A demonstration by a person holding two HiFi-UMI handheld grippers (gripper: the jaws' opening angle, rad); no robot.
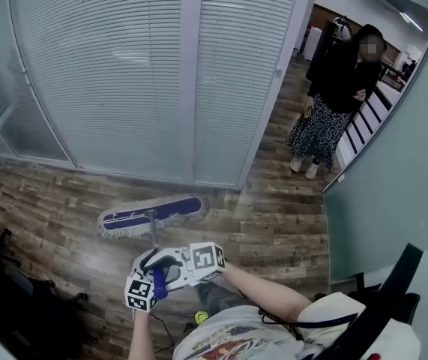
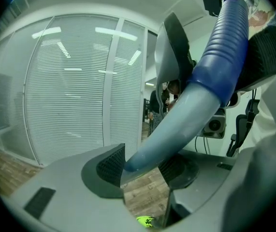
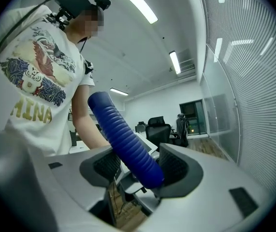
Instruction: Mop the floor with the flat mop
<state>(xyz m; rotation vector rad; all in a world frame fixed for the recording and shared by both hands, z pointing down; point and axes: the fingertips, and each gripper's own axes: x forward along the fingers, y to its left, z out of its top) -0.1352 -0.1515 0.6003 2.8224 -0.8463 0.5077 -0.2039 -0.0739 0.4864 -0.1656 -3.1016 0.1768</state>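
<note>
As I look down through the head view, the flat mop [image 1: 152,216] lies with its blue pad flat on the wood-plank floor [image 1: 273,227], just in front of the glass wall with white blinds [image 1: 161,73]. Its handle [image 1: 154,235] rises from the pad to my two grippers, which sit close together, the left gripper [image 1: 148,272] beside the right gripper [image 1: 180,267]. A person [image 1: 337,100] stands in the doorway at the upper right, well apart from the mop.

In the left gripper view, the left gripper [image 2: 142,166] has its jaws clamped on the pale shaft of the handle [image 2: 176,124], just below the blue ribbed grip [image 2: 222,57]. A small yellow-green object [image 2: 146,221] lies on the floor beneath; I cannot tell what it is.

In the right gripper view, the right gripper [image 3: 138,170] has its jaws closed on the blue ribbed grip [image 3: 125,139], which slants up to the left between the pads.
</note>
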